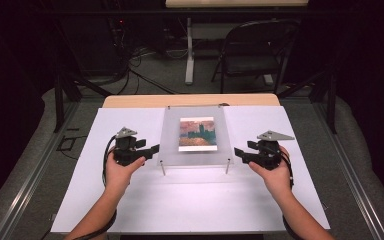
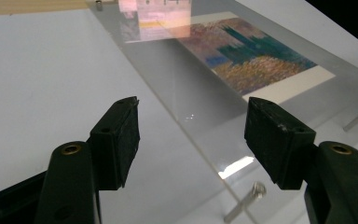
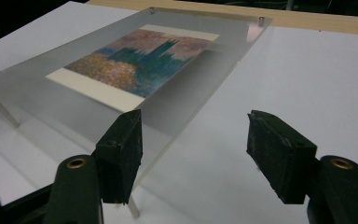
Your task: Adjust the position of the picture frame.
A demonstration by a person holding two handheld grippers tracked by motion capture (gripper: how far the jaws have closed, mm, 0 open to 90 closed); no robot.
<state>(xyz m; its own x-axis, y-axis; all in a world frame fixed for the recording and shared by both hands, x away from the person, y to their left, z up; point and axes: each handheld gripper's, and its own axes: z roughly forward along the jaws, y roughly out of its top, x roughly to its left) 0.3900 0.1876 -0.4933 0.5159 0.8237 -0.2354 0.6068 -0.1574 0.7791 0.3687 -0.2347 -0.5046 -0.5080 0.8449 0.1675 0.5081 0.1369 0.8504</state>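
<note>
A clear acrylic panel (image 1: 195,152) stands tilted on thin metal legs (image 1: 163,168) in the middle of the white sheet. It holds a colourful painted print (image 1: 197,133). My left gripper (image 1: 153,150) is just off the panel's near-left corner and is open, pointing at it. In the left gripper view the panel's edge (image 2: 168,100) runs ahead between the open jaws of the left gripper (image 2: 193,105), untouched. My right gripper (image 1: 239,152) is open beside the near-right corner. In the right gripper view the right gripper (image 3: 196,116) faces the panel's side edge (image 3: 200,107), with the print (image 3: 140,60) beyond.
A white sheet (image 1: 130,200) covers the wooden table (image 1: 190,100), with bare room in front of the panel and at both sides. Beyond the table stand a black folding chair (image 1: 252,50) and a table leg (image 1: 189,55), with cables on the floor.
</note>
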